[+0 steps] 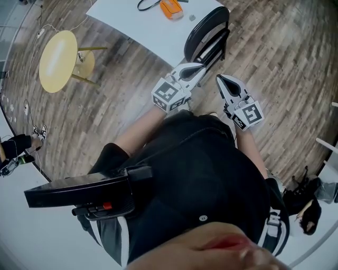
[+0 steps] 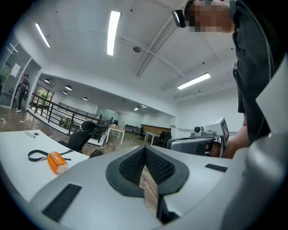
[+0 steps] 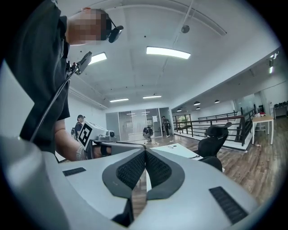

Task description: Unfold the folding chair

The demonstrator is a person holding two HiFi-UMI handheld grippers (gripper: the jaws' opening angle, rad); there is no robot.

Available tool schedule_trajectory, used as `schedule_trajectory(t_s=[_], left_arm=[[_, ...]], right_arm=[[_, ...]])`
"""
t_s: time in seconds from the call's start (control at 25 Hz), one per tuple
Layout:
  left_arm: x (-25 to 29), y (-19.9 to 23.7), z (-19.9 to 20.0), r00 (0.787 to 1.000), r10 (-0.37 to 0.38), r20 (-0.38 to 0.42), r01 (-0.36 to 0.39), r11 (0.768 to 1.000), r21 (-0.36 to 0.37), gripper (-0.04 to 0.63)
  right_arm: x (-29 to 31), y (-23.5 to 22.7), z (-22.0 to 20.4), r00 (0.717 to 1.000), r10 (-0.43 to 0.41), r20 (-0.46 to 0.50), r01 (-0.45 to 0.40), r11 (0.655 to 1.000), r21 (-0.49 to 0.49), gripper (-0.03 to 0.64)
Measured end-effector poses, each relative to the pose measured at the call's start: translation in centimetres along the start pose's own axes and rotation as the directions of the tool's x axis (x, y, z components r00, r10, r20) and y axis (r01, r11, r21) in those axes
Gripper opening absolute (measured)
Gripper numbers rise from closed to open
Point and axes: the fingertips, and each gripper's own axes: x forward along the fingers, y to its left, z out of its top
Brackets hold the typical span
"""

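The folding chair [image 1: 207, 30] is black and still folded flat, leaning upright against the edge of the white table [image 1: 148, 31]. In the head view my left gripper [image 1: 199, 68] points at the chair's lower part, close to it, shut and empty. My right gripper [image 1: 219, 79] hangs just right of it, a little short of the chair, also shut with nothing held. In the left gripper view the jaws [image 2: 145, 149] meet, and a dark rounded edge [image 2: 95, 153], possibly the chair's top, peeks over them. The right gripper view shows closed jaws [image 3: 145, 152] too.
An orange tape measure [image 1: 171, 9] and a black strap [image 1: 148, 5] lie on the white table. A round yellow side table [image 1: 58, 60] stands at the left on the wood floor. A black office chair [image 3: 215, 137] sits beyond the table. People stand far off.
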Motion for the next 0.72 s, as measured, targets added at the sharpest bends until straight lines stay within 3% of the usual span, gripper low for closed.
schedule_trajectory(t_s=[0.44,0.72], left_arm=[[1.2,3.9,0.4,0.999,0.047,-0.006,-0.047,0.999,0.009,0.005],[5.8,10.7,-2.1,0.987,0.125,-0.105,-0.123,0.992,0.023,0.005]], right_arm=[[2.3,-3.4,-0.4,1.000,-0.004,0.006,0.003,0.999,0.032,0.008],[5.2,-8.7,-1.6,1.000,0.019,0.006,-0.019,0.998,0.063,0.008]])
